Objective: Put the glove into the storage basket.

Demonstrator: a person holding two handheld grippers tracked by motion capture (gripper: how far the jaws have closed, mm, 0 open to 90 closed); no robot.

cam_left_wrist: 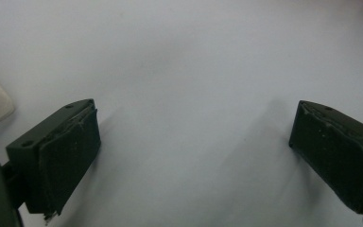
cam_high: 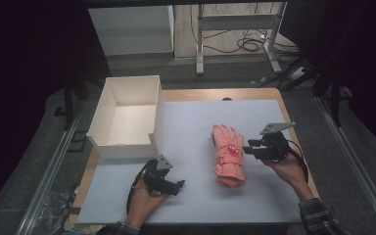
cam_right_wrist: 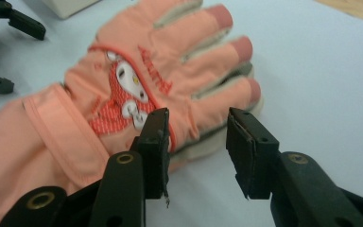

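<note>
Your right gripper (cam_high: 248, 147) sits level at the right edge of the pink glove (cam_high: 228, 154), with its jaws part open and pointing left across the glove. The glove lies flat on the white surface (cam_high: 254, 196), right of centre. Its long axis runs away from you, cuff nearest you and fingers towards the far edge. In the right gripper view one jaw overlaps the glove's edge near the thumb side and the other stands off over bare surface; nothing is gripped, and no pad is seen to press on fabric. The approach is therefore crosswise to the long axis. Your left gripper (cam_high: 169, 185) rests well apart to the left, jaws wide and empty. The white box (cam_high: 125, 115) stands at the far left. The right hand is clearly the nearer one.
</note>
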